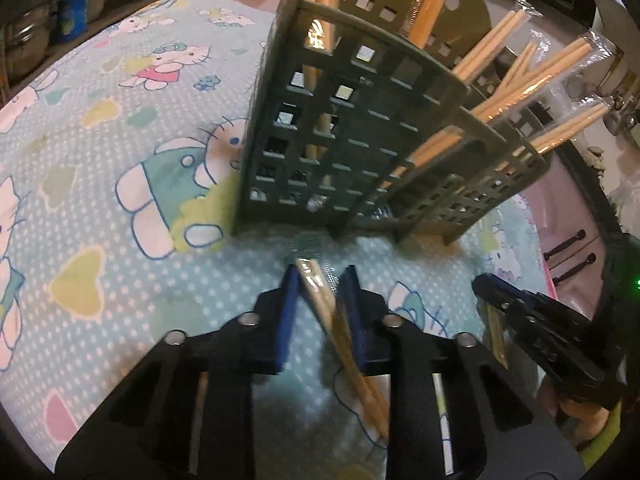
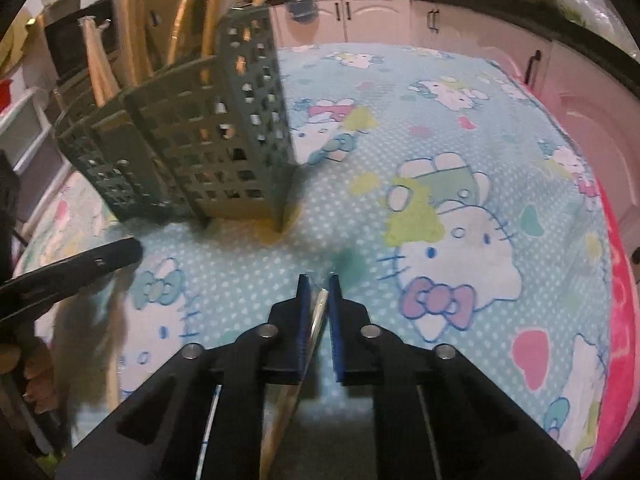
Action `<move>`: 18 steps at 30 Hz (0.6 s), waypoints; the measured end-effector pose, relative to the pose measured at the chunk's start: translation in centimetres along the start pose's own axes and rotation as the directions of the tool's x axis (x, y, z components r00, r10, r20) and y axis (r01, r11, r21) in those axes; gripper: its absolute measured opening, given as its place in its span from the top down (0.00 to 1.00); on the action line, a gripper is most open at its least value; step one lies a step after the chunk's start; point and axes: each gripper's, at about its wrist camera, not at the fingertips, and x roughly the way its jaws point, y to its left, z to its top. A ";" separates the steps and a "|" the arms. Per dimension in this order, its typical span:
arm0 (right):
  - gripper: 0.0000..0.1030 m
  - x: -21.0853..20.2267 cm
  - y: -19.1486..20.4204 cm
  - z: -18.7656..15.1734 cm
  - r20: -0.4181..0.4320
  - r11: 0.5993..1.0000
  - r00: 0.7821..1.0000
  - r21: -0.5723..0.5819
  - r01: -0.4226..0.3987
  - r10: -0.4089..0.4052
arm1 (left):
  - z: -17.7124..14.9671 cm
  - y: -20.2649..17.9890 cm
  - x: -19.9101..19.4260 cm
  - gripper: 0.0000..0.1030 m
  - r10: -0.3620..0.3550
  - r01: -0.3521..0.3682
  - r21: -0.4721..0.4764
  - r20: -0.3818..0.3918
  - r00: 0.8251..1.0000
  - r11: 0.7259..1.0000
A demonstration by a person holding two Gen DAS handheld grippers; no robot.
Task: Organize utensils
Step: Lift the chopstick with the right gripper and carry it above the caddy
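A dark green lattice utensil holder (image 1: 340,140) stands on the table with several wrapped wooden chopstick pairs (image 1: 520,80) upright and leaning in its compartments. My left gripper (image 1: 322,280) sits just in front of the holder's base, shut on a wrapped chopstick pair (image 1: 320,300) that runs back under the camera. In the right wrist view the holder (image 2: 200,140) is at upper left. My right gripper (image 2: 318,284) is shut on a thin wrapped chopstick pair (image 2: 317,320). Each gripper shows at the edge of the other's view: the right gripper (image 1: 520,312) and the left gripper (image 2: 100,260).
A light blue cartoon-cat tablecloth (image 2: 440,200) covers the table. A pink cloth (image 2: 620,300) lies along its right edge. White kitchen cabinets (image 2: 380,20) and a counter with pots and bottles stand behind. A person's fingers (image 2: 36,380) show at lower left.
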 end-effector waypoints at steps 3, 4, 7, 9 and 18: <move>0.93 -0.6 0.5 0.3 0.015 0.995 0.995 0.010 -0.094 0.094 | 0.3 1.0 -0.5 0.94 -0.039 0.040 -0.025 0.006 0.999 0.999; 0.94 -1.0 0.8 0.4 0.025 0.994 0.994 0.003 -0.109 0.109 | 0.3 1.3 -0.8 0.94 -0.049 0.050 -0.033 0.011 0.999 0.998; 0.94 -2.3 1.6 0.9 0.054 0.988 0.986 -0.019 -0.154 0.155 | 0.5 1.5 -2.3 0.95 -0.077 0.078 -0.032 0.044 0.996 0.996; 0.94 -3.3 2.0 1.1 0.076 0.983 0.980 -0.029 -0.182 0.183 | 0.7 1.4 -3.8 0.96 -0.091 0.092 -0.012 0.076 0.993 0.996; 0.94 -10.0 4.1 4.1 0.237 0.959 0.930 -0.108 -0.263 0.282 | 3.3 -0.2 -11.9 0.99 -0.160 0.146 0.073 0.254 0.954 0.987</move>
